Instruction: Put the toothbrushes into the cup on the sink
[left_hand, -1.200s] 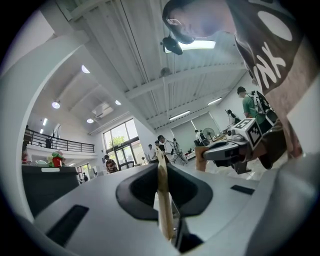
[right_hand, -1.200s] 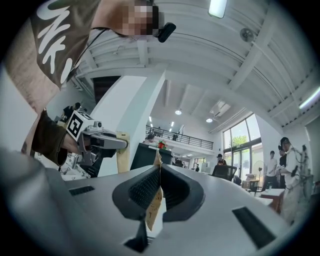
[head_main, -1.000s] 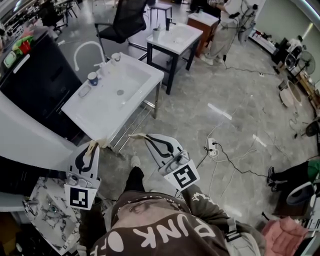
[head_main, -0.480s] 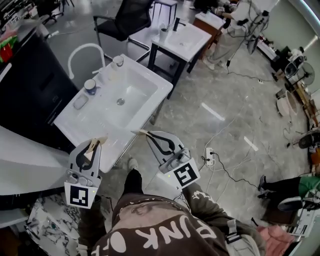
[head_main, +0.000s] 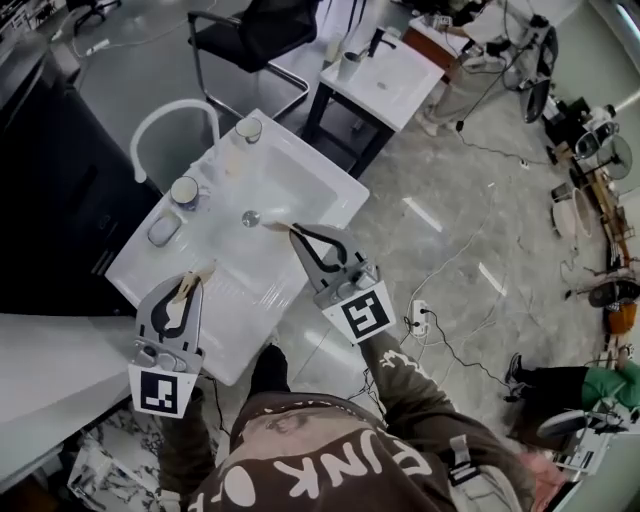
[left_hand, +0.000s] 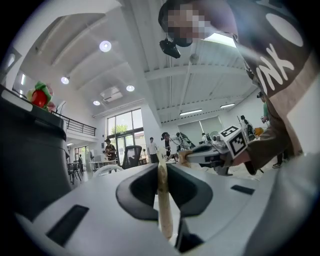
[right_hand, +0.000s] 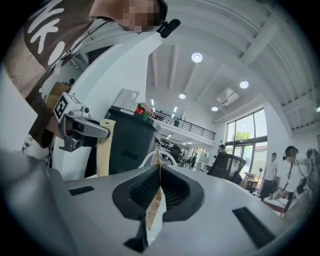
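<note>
Toothbrush (left_hand: 164, 200) clamped in left gripper (head_main: 188, 284) jaws | second brush (right_hand: 154, 207) clamped in right gripper (head_main: 299, 236) | ends project past jaw tips, likely for dropping into cup (head_main: 184, 190) ahead

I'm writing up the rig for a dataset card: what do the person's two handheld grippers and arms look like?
The left gripper and right gripper are pale grey tapering shells with black-lined jaws. Each carries a white cube with a black square marker: left cube, right cube. The person wears a brown top with white lettering and brown sleeves.
</note>
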